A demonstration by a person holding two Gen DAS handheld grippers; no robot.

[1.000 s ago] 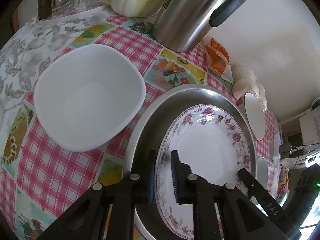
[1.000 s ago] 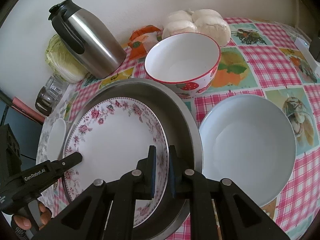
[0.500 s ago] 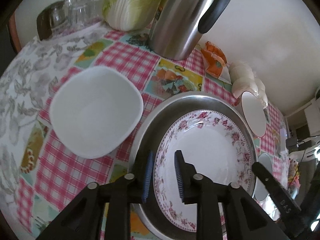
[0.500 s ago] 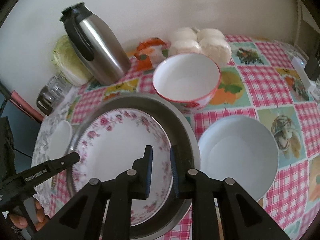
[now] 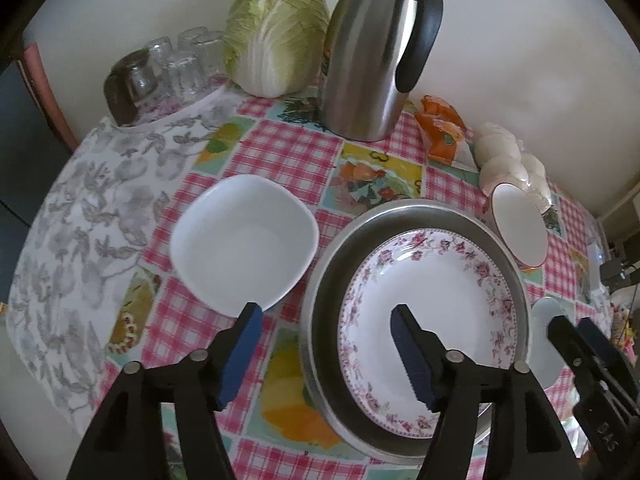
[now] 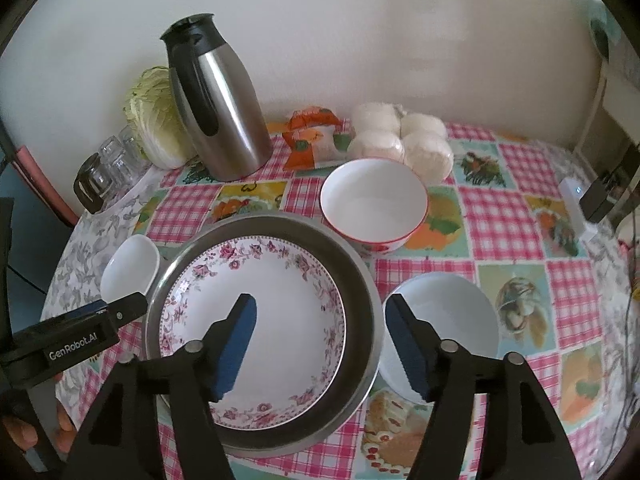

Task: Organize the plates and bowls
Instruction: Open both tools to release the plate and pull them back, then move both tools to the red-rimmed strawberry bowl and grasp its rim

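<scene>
A floral plate (image 5: 432,312) (image 6: 288,288) lies inside a steel pan (image 5: 326,264) (image 6: 360,276) on the checked tablecloth. My left gripper (image 5: 326,312) hangs above the pan's left rim. Its jaws are opening and nothing is between them. My right gripper (image 6: 320,304) hovers over the pan's right rim, jaws also opening and empty. A white square bowl (image 5: 244,240) (image 6: 128,268) sits left of the pan. A red-rimmed bowl (image 6: 374,204) (image 5: 520,228) stands behind it, and a pale round bowl (image 6: 452,320) (image 5: 544,332) sits to its right.
A steel jug (image 6: 220,112), a cabbage (image 5: 272,36) and upturned glasses (image 5: 160,68) line the back wall. An orange packet (image 6: 312,136) and white bagged buns (image 6: 400,140) lie behind the red-rimmed bowl. A hand (image 6: 24,436) holds the left gripper.
Both grippers were almost shut at the floral plate's rim. They have since opened wide and risen, leaving the plate in the pan.
</scene>
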